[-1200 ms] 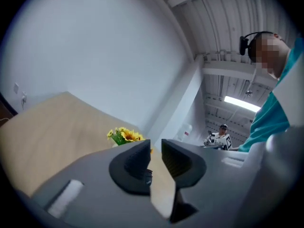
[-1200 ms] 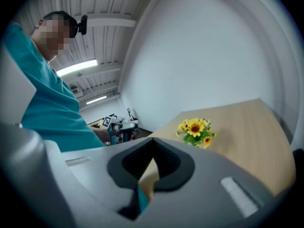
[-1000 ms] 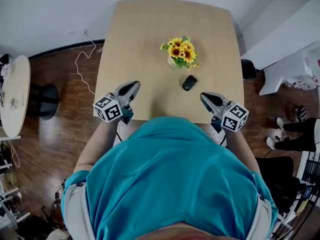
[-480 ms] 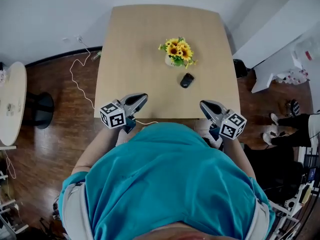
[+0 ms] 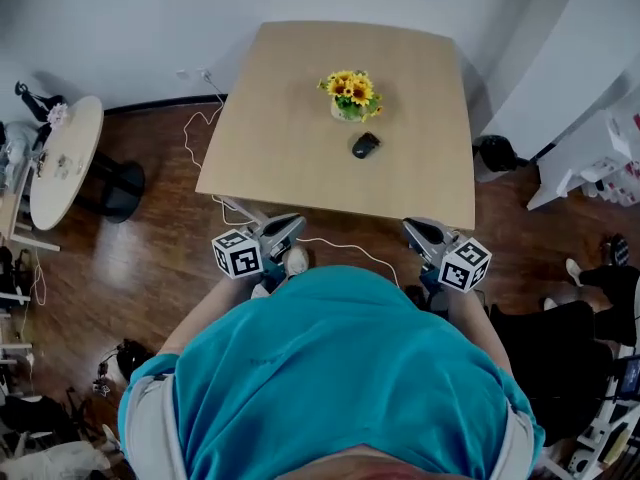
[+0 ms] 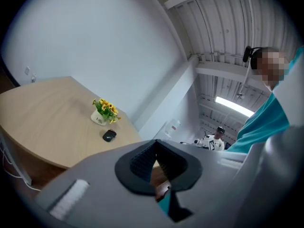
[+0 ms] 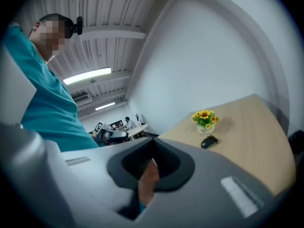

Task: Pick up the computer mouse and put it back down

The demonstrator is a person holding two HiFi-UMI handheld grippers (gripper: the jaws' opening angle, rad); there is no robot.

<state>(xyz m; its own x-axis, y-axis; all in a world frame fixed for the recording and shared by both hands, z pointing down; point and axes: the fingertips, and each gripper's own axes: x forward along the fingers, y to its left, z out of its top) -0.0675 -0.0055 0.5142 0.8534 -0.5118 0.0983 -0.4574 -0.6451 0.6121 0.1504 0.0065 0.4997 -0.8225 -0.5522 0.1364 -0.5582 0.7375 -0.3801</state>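
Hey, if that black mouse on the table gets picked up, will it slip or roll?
The computer mouse looks small and rigid, so probably light and unbending. Its rounded dark top may slip under a pinch; the sides seem safer. Sitting low on the table, it likely slides rather than rolls.

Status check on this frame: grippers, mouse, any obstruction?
Left gripper and right gripper shut, empty, short of the table. Mouse lies on it, untouched. Flower pot close behind the mouse, nothing in front.
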